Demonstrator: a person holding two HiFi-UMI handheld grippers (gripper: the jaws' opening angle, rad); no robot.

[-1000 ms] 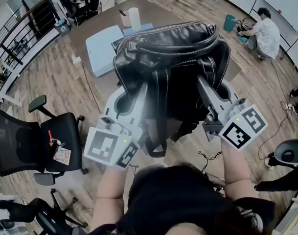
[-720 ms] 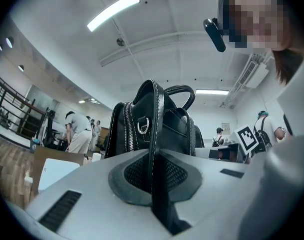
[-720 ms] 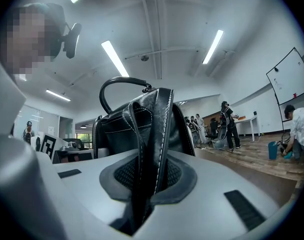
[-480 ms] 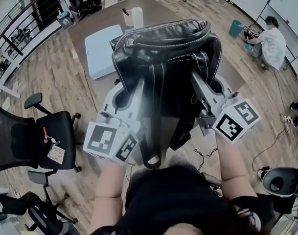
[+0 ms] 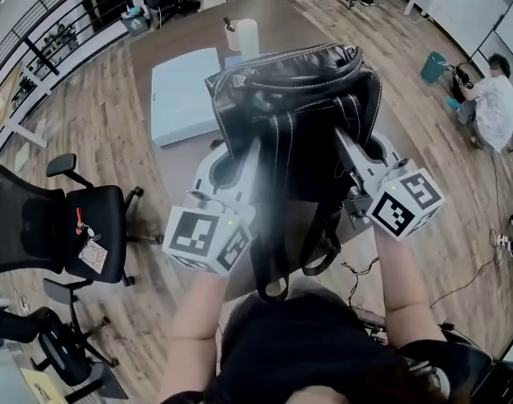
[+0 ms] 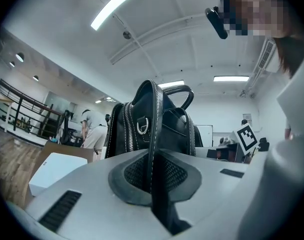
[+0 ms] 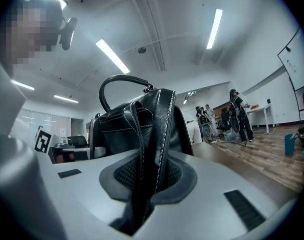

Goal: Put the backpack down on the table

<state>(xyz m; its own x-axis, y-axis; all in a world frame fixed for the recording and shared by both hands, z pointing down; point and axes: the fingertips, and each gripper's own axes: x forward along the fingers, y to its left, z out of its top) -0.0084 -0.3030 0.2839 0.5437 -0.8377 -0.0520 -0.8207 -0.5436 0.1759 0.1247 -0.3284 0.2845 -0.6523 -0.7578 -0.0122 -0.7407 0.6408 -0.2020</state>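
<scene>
Backpack point(image 5: 294, 99) is up in the air, hung between my two grippers over the near end of the table point(image 5: 176, 36), at 12 o'clock from me.

Left gripper point(image 5: 242, 160) is clamped all the way down on a thin shoulder strap point(image 6: 152, 149), which runs edge-on through the pads. Right gripper point(image 5: 347, 146) is closed too, a touch wider, pinching a thicker fold of strap point(image 7: 154, 144). Both point level, with the bag body just past the tips.

Handling, my read:
- **Material:** soft black leather or faux leather with white stitching. It is floppy, not rigid, and the body slumps between the two grips.
- **Weight:** probably middling, and not fragile.
- **Slip risk:** the finish is smooth, so a flat strap could slide through the pads if the bag swings.
- **Snag risk:** loose strap loops point(image 5: 277, 263) dangle at 6 o'clock under the bag and could catch the table edge.

Where to hold: the straps close to where they are stitched into the body, as now. The top carry handle point(image 7: 123, 81) at the bag's 12 o'clock is the other option.

I doubt it will stand up by itself and expect it to flop once the base lands. I'd set it down flat, clear of the pale flat box point(image 5: 184, 95) at 10 o'clock and the white cylinder point(image 5: 248, 34) further back at 12.
</scene>
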